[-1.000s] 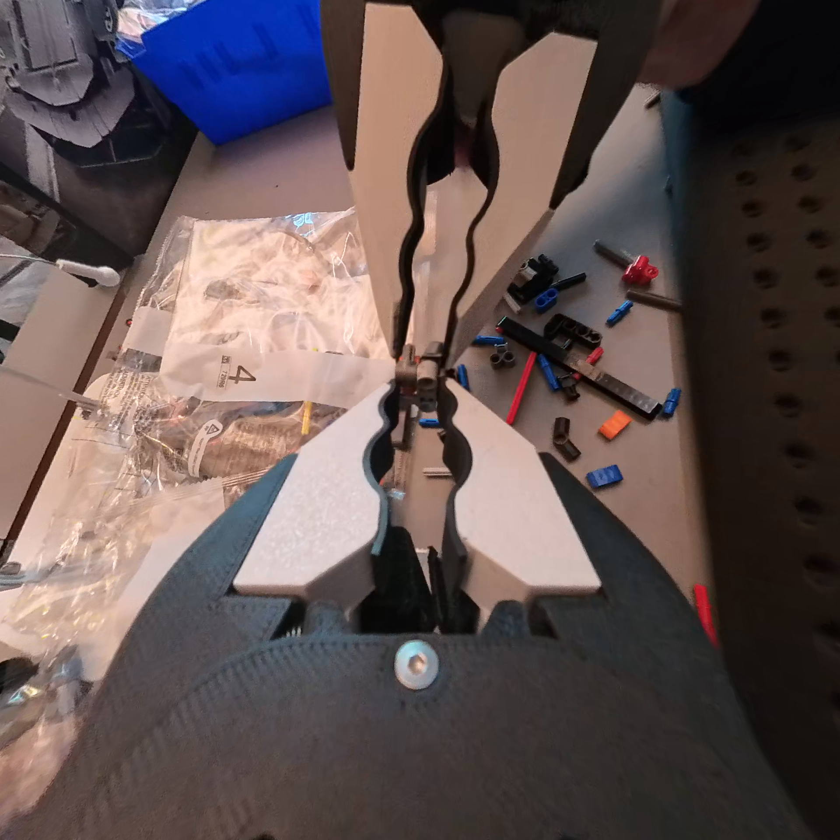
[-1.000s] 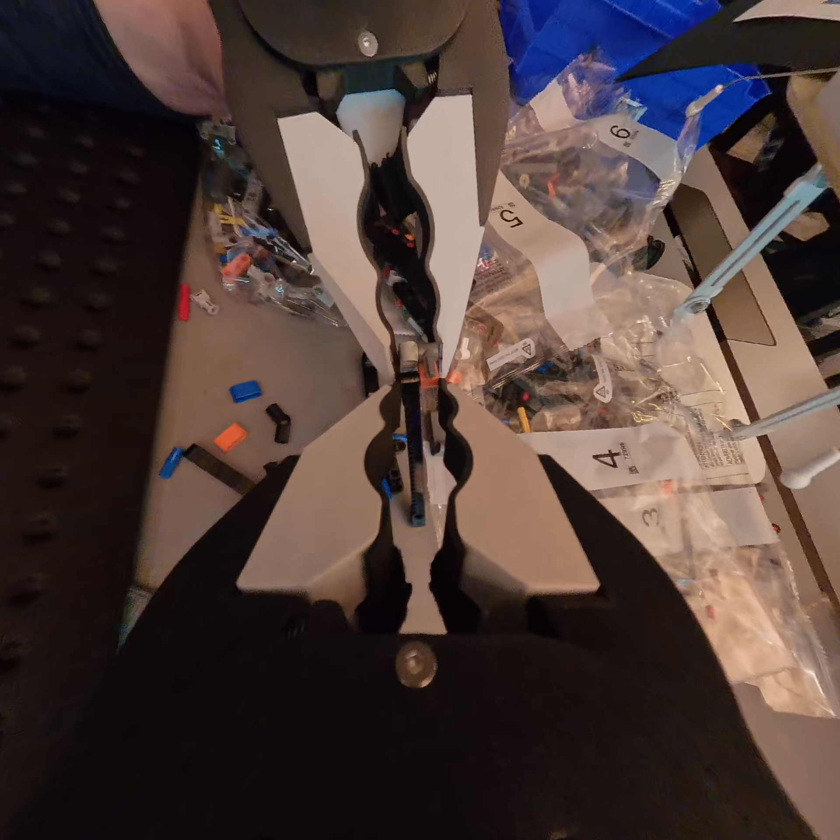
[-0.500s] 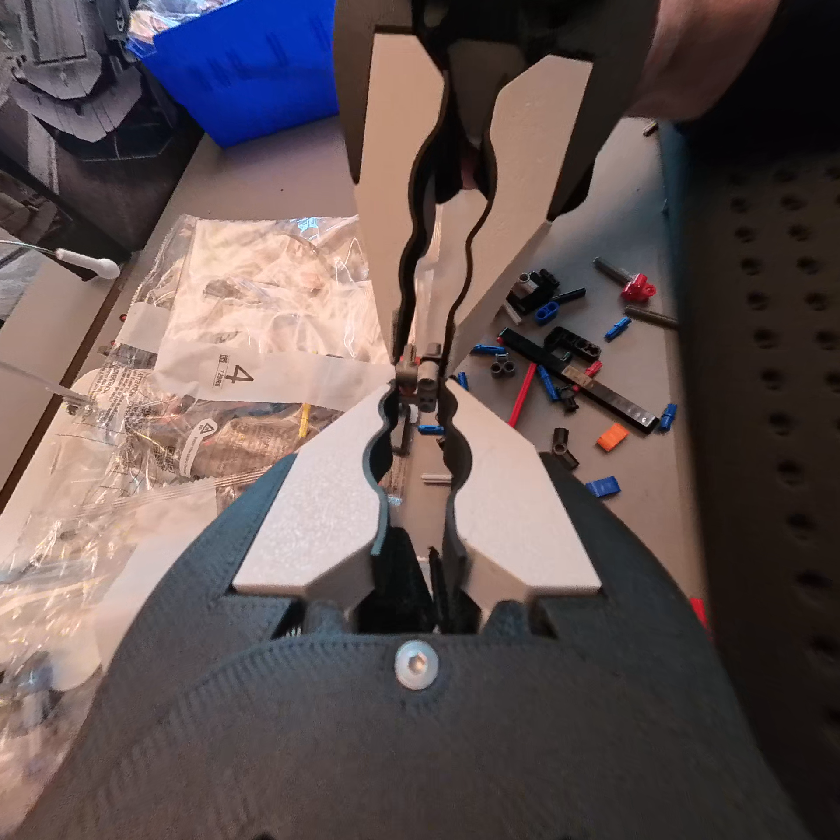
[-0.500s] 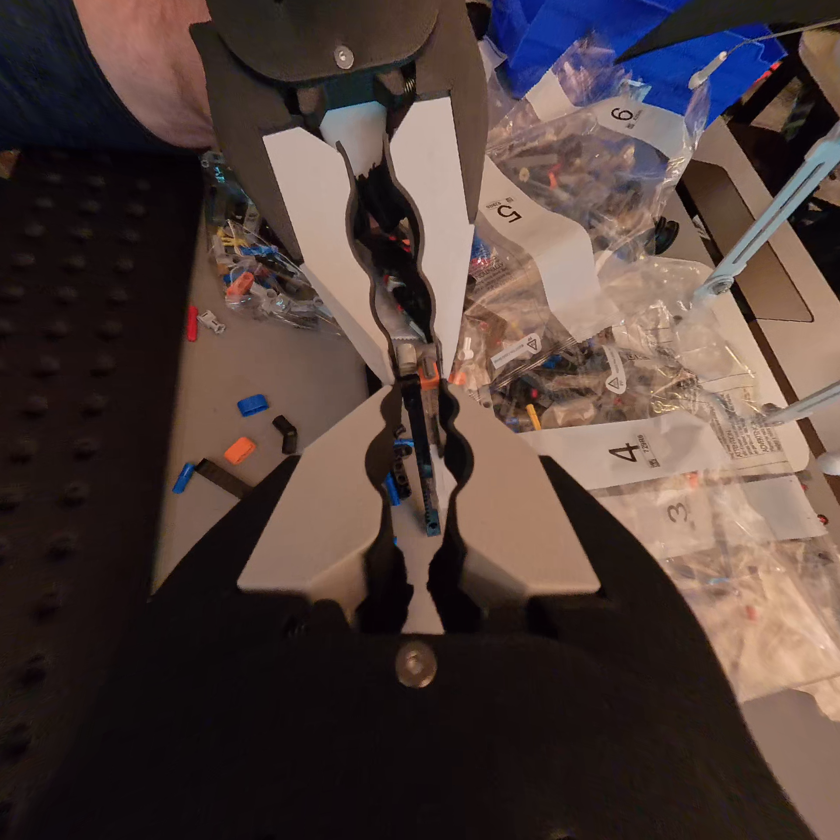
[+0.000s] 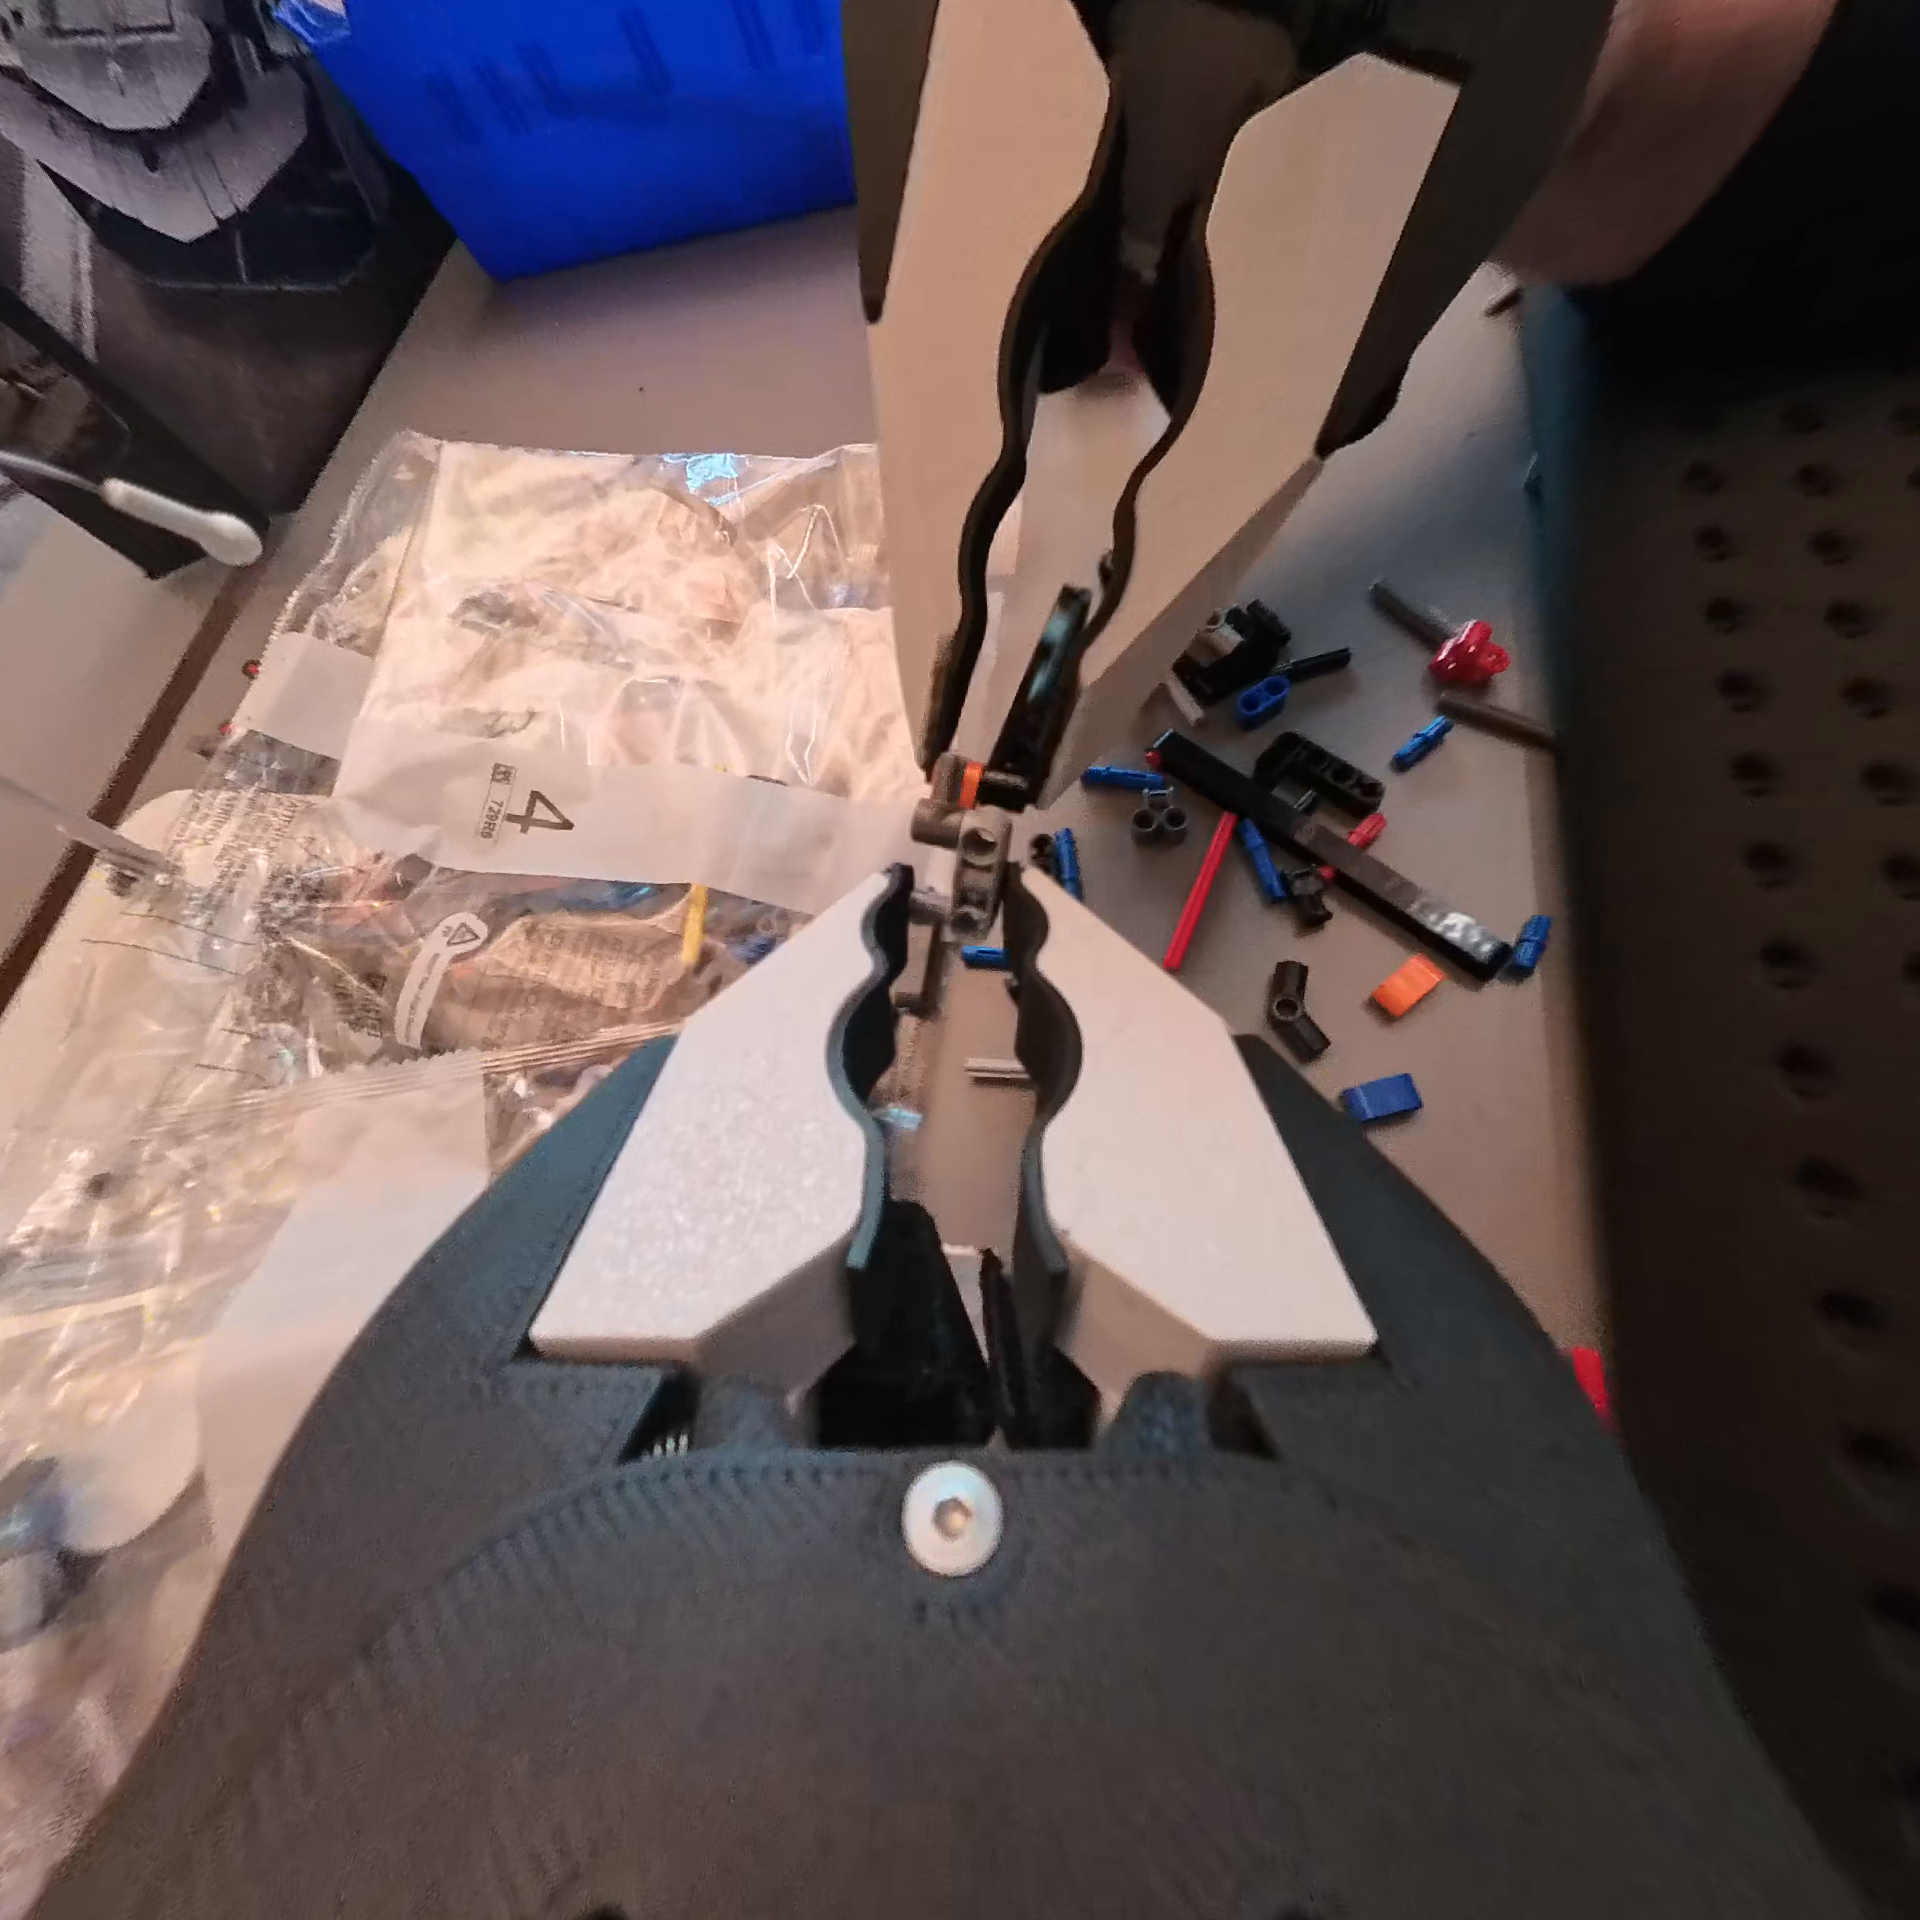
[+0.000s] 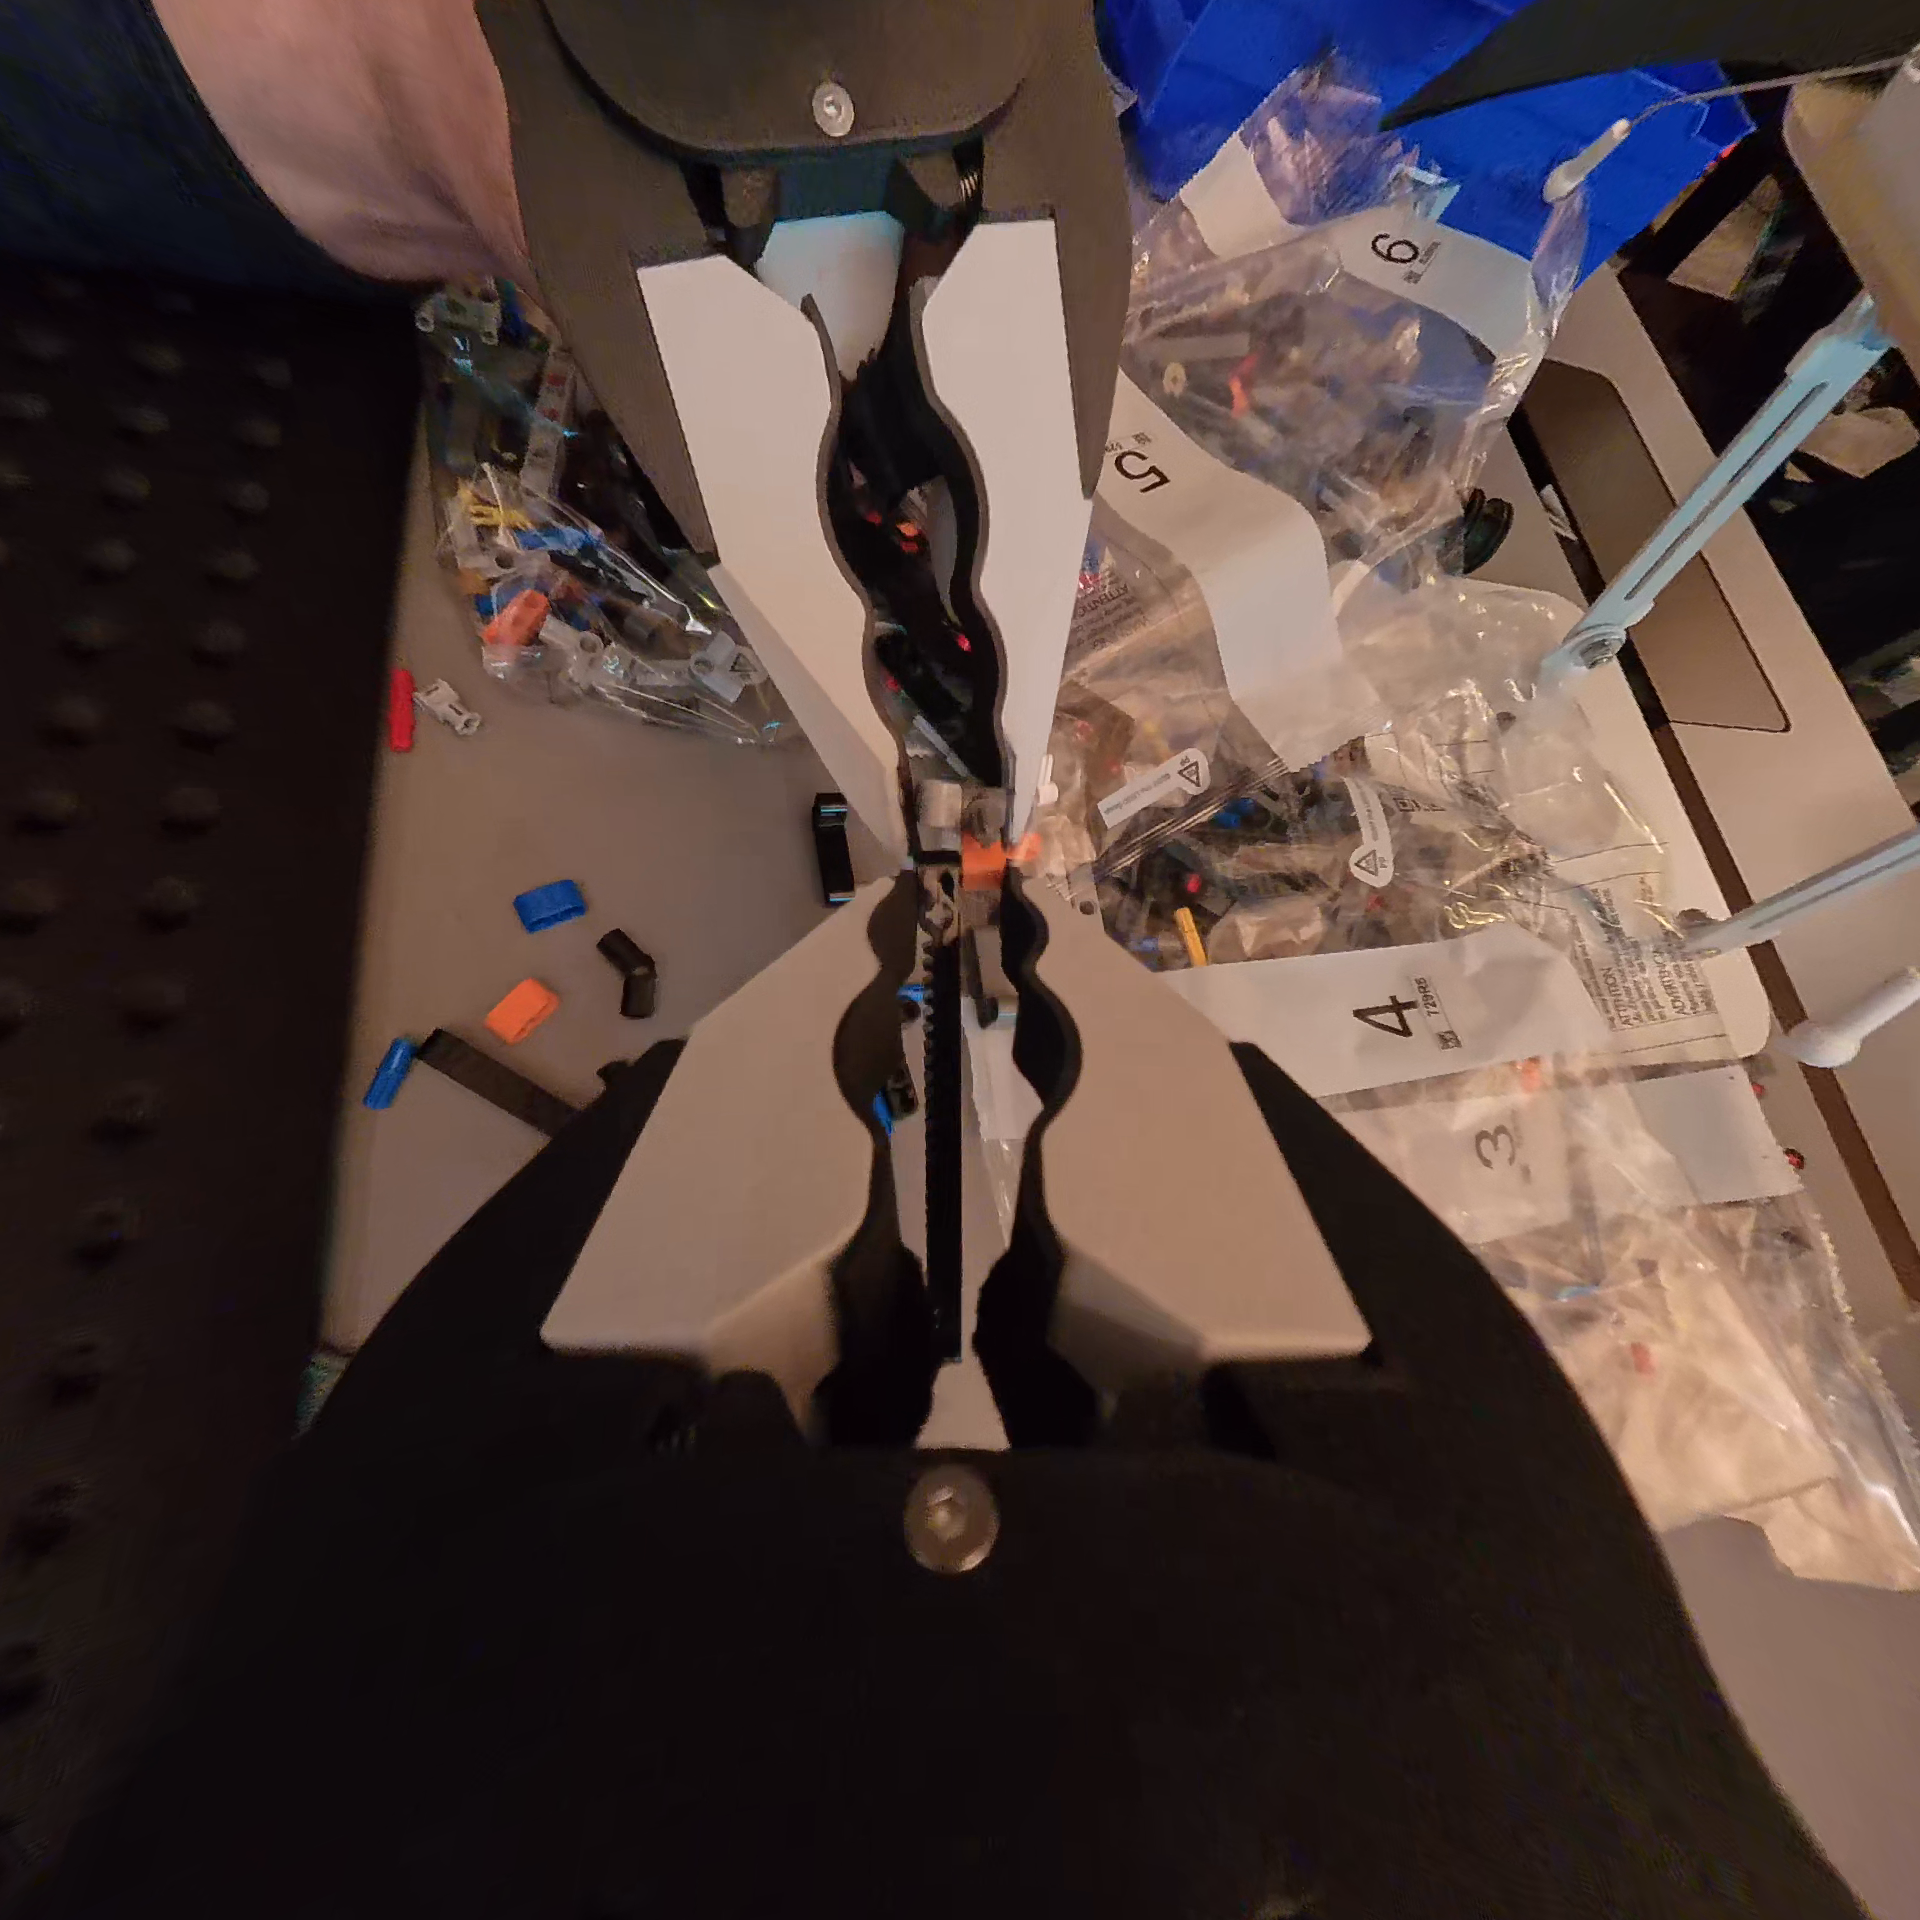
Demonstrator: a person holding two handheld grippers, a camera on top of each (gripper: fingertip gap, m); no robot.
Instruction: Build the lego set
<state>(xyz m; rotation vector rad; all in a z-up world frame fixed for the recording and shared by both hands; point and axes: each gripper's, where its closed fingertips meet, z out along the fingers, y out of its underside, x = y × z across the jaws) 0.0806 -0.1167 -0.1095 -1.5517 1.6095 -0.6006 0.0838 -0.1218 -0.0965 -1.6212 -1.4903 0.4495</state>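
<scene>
A small gray connector (image 5: 971, 857) sat pinched in the left gripper (image 5: 961, 883), tip to tip with the right gripper (image 6: 961, 883), which clamped a black toothed bar (image 6: 943, 1122) visible lengthwise only in the right wrist view. Loose pieces (image 5: 1320, 821) showed best from the left.

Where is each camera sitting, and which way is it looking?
Left wrist view: sits on the left claw, looking along its fingers at the grey connector it pinches, the right claw opposite, loose bricks on the table; a forearm shows.
Right wrist view: sits on the right claw, looking along the black beam it holds, towards the left claw and numbered bags; a forearm shows.
Shared: the claws meeting tip to tip, the orange piece, the bags.
</scene>
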